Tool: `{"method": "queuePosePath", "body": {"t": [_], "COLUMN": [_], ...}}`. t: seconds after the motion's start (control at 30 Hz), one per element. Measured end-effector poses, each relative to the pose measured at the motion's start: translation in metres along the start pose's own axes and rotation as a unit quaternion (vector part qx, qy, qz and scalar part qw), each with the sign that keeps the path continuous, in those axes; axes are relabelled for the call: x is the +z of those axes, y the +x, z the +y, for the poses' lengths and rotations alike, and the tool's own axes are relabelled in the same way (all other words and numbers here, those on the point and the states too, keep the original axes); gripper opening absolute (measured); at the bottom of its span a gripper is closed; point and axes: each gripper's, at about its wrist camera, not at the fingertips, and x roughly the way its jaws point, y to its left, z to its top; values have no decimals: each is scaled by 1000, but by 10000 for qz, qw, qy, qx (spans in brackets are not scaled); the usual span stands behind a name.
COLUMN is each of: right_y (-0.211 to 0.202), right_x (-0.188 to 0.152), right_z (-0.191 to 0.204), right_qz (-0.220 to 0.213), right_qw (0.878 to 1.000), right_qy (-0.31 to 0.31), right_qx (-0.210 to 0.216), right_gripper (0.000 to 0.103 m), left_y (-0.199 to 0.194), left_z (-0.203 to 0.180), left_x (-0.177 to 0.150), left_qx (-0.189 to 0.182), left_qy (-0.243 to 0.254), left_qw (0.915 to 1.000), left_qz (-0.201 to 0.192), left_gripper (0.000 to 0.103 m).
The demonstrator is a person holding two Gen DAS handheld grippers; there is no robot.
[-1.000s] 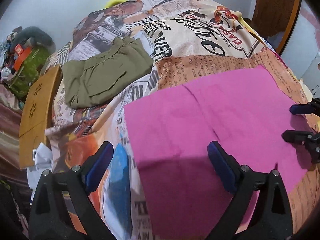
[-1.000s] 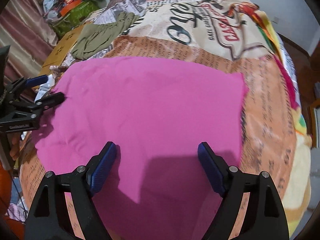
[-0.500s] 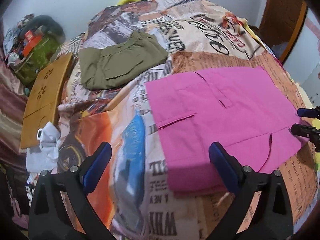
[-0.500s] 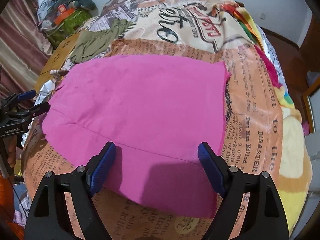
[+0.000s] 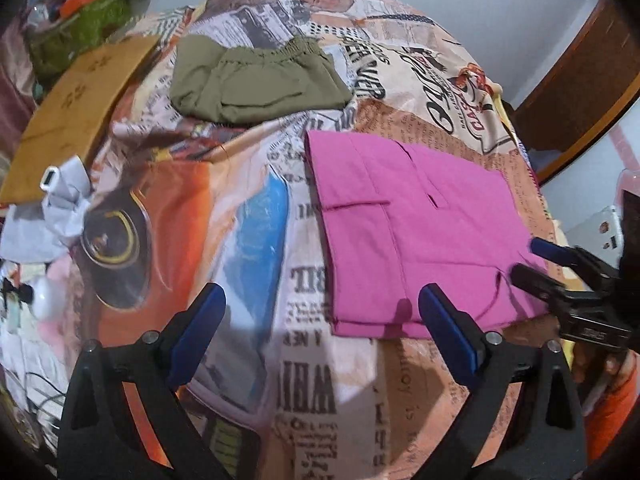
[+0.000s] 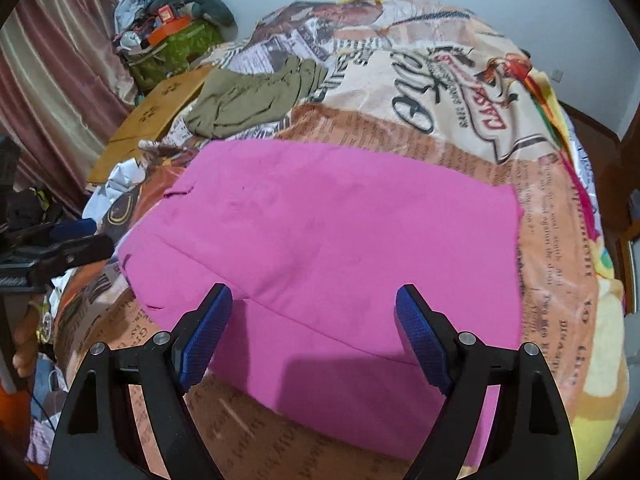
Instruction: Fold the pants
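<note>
Left wrist view: the left gripper (image 5: 320,312) was held above the printed bedspread (image 5: 256,208), fingers spread wide, nothing between them. The pink pants (image 5: 416,232) were seen folded flat on the bedspread, to the right of the gripper's centre, with only the right blue pad overlapping the near edge in view; contact could not be told. The right gripper (image 5: 536,260) was seen at the pants' right edge, fingers parted, no cloth visibly pinched. Olive shorts (image 5: 256,84) were laid farther back, apart from the pink pants. A wooden board (image 5: 76,120) was noted at left.

Right wrist view: the right gripper (image 6: 314,312) was held over the near edge of the pink pants (image 6: 328,240), fingers wide apart, nothing gripped. The left gripper (image 6: 76,246) was seen at far left, beside the pants' left edge. Olive shorts (image 6: 252,100) were seen behind.
</note>
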Motion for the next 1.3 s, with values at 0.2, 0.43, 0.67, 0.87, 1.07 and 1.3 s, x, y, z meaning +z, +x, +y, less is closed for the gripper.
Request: {"method": "queuePosePath", "body": {"t": [0.2, 0.43, 0.67, 0.87, 1.07, 1.3], "right_y": [14, 15, 14, 15, 16, 15], "right_x": [-5, -8, -9, -9, -10, -10], "right_z": [7, 6, 6, 6, 6, 5], "right_qz": [270, 295, 261, 249, 222, 211], "right_qw": [9995, 9994, 9995, 9995, 9995, 9995], "right_qy": [-159, -137, -121, -107, -96, -71], "right_qx": [15, 81, 122, 174, 206, 227], "right_gripper": [82, 82, 83, 84, 85, 85], "left_y": [12, 19, 31, 43, 44, 33], "left_z": [4, 1, 5, 2, -22, -33], "left_x": [-7, -12, -10, 2, 12, 10], "left_qx": [-644, -1328, -2462, -2399, -1018, -551], "left_qy": [-384, -720, -1419, -1619, -1027, -571], "left_qw": [9964, 9860, 9537, 9533, 9887, 9967], "left_qz": [389, 708, 991, 862, 392, -147], "left_gripper": [98, 97, 96, 96, 58, 28]}}
